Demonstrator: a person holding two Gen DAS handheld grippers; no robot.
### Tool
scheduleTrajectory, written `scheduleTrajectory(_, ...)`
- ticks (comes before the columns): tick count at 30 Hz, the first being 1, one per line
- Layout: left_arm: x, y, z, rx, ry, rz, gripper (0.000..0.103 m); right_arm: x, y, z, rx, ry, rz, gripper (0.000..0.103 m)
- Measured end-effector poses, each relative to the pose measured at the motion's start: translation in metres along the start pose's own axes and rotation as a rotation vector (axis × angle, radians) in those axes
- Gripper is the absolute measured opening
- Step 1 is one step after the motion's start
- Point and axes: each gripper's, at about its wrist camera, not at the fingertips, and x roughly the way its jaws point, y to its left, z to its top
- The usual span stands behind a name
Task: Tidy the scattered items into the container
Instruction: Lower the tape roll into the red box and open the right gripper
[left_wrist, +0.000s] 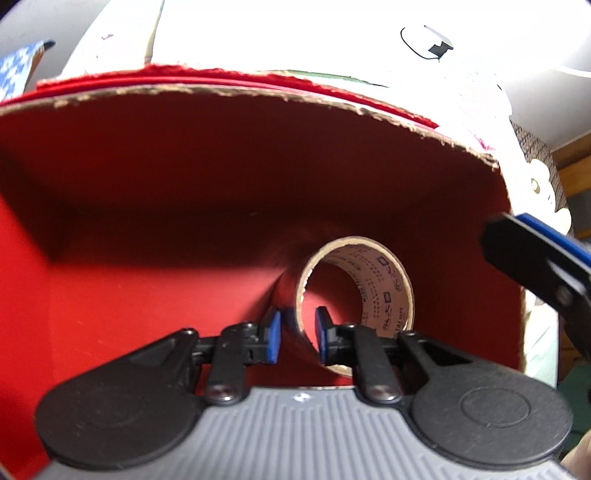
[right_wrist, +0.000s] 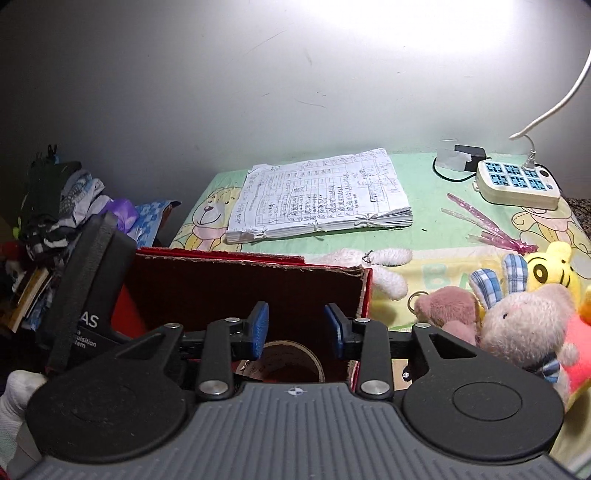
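We see the roll of tape (left_wrist: 356, 291) inside the red box (left_wrist: 147, 206), lying on its curved side so that its open core faces us and its axis runs roughly along the left hand-held gripper's fingers. The left hand-held gripper (left_wrist: 297, 334) reaches into the box with its blue pads a little apart, straddling the near wall of the roll: one pad outside it, the other inside the core. Whether the pads actually press the wall we cannot tell.

From the right wrist, the right hand-held gripper (right_wrist: 295, 328) hangs above the box's near right corner, fingers spread and holding nothing, with the tape (right_wrist: 291, 360) just below them. Plush toys (right_wrist: 517, 321) lie on the patterned tabletop (right_wrist: 443, 221) to the right of the box, with a stack of papers (right_wrist: 321, 195) and a power strip (right_wrist: 517, 182) beyond.
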Motion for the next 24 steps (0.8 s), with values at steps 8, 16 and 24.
scheduleTrajectory(8, 0.011, -0.023, 0.019, -0.086, 0.014, 0.005, 0.016, -0.012, -0.018, -0.013, 0.097, -0.014, 0.039, 0.025)
scheduleTrajectory(16, 0.011, -0.016, 0.007, -0.068, -0.034, 0.072, 0.016, -0.016, -0.027, -0.022, 0.136, -0.016, 0.076, 0.020)
scheduleTrajectory(24, -0.009, -0.015, -0.004, -0.005, -0.121, 0.094, 0.017, -0.022, -0.022, -0.024, 0.113, -0.037, 0.109, 0.018)
